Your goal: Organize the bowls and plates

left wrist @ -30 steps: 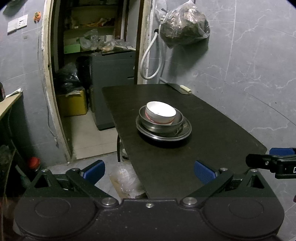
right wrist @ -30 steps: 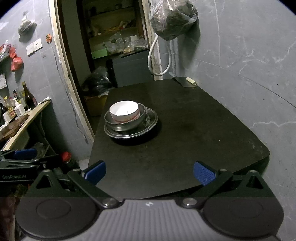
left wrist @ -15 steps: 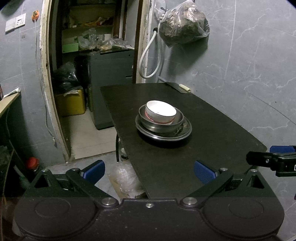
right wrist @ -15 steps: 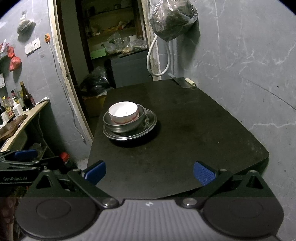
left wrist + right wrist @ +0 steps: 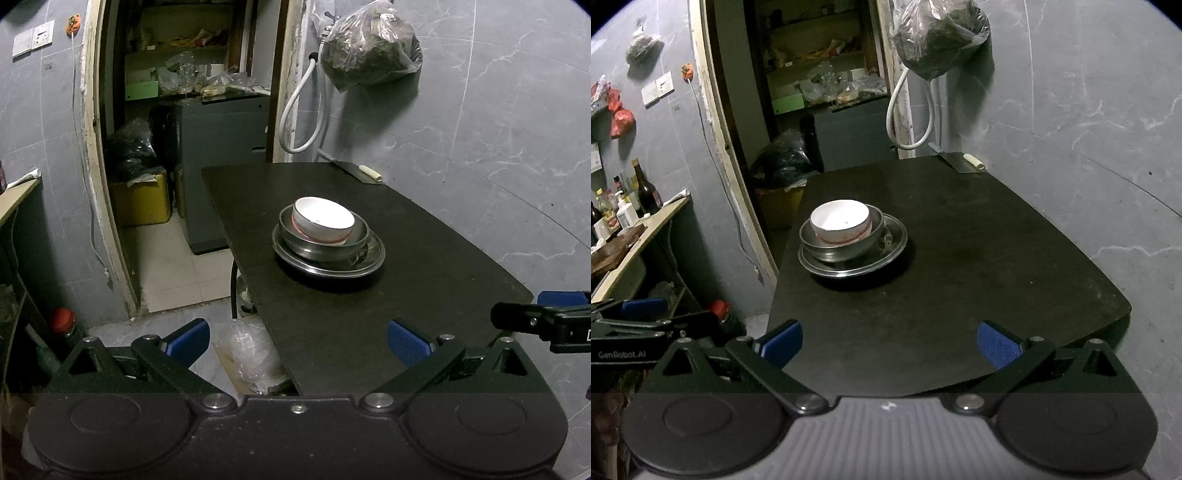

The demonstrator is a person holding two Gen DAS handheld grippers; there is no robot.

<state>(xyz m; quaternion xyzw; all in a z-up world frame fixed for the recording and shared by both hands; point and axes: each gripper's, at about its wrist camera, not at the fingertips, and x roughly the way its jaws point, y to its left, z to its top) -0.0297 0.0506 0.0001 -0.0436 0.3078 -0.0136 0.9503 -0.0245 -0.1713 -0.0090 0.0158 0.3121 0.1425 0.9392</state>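
Two round bowls [image 5: 323,228], steel plate [image 5: 364,263]

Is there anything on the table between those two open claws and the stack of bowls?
Nothing visible. The white bowl sits in a metal bowl on a metal plate, and the dark table is bare between that stack and the left gripper and right gripper. Both are open and empty.

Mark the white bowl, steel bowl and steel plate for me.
white bowl [image 5: 325,218], left wrist view, inner floor
steel bowl [image 5: 321,250], left wrist view, front outer wall
steel plate [image 5: 895,236], right wrist view, right rim
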